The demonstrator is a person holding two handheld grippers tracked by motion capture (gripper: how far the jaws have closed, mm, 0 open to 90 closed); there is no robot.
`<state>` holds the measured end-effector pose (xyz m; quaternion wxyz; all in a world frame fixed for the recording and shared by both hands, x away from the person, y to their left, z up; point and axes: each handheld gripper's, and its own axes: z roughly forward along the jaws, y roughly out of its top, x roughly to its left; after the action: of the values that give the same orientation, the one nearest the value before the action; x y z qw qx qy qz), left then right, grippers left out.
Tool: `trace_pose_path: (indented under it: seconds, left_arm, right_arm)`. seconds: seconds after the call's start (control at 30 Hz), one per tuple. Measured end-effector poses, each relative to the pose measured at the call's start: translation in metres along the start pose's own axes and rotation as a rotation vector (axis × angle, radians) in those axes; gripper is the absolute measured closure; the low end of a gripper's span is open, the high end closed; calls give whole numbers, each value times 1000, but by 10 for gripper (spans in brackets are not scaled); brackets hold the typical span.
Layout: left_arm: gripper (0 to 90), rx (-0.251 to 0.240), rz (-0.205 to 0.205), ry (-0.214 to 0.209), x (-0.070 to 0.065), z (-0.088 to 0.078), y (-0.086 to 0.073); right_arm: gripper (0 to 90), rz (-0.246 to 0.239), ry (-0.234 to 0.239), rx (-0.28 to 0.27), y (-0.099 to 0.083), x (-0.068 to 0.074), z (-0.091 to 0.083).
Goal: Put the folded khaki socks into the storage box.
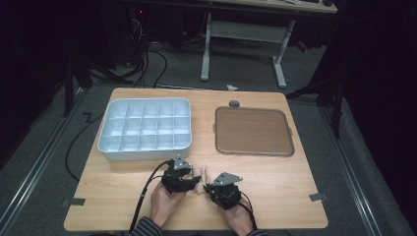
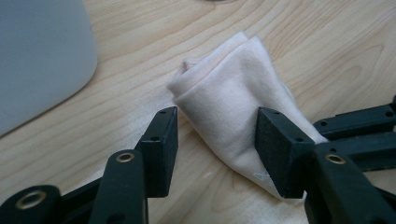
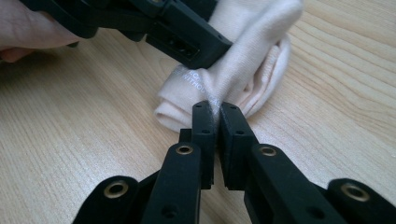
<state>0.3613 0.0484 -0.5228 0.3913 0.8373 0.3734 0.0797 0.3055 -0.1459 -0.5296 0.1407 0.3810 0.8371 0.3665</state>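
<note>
Folded cream cloth (image 2: 233, 107) on the wooden table (image 1: 275, 172) near its front edge, your left gripper (image 2: 217, 149) spread wide around it, your right gripper (image 3: 217, 116) pinched onto its edge, white compartment tray (image 1: 145, 129) and brown mat (image 1: 253, 131) beyond.

Dim room. Grey carpeted floor (image 1: 236, 69); white-legged desk (image 1: 246, 29) stood beyond the surface's far edge, black cables (image 1: 147, 59) trailing left.

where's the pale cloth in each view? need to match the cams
High view: pale cloth low centre, on the wooden table between the two grippers.
Left gripper view: centre, between the open left gripper fingers.
Right gripper view: top centre, pinched by the right gripper.
Shared landmark: the table's wood grain.
</note>
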Motion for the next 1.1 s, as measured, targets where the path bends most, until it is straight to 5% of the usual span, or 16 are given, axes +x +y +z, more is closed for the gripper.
trace_pose_path:
  seconds: [0.13,0.4,0.6,0.8,0.93,1.1]
  left_arm:
    - [464,11,-28,-10,4,1,5]
    - [378,-65,-81,-30,7,-7,11]
    - [342,-15,-133,-34,11,5,18]
    - [337,-8,-137,-40,10,7,19]
    - [335,29,-139,-47,11,11,19]
    - [373,43,-124,-58,10,15,18]
  right_arm:
    - [855,4,-2,0,1,0,1]
    - [834,8,-2,-19,3,2,3]
    - [725,24,-2,-37,4,2,0]
    - [643,41,-12,-78,5,-3,-13]
    - [610,39,-33,-104,4,-11,-26]
    - [569,87,-118,-106,-7,-36,-41]
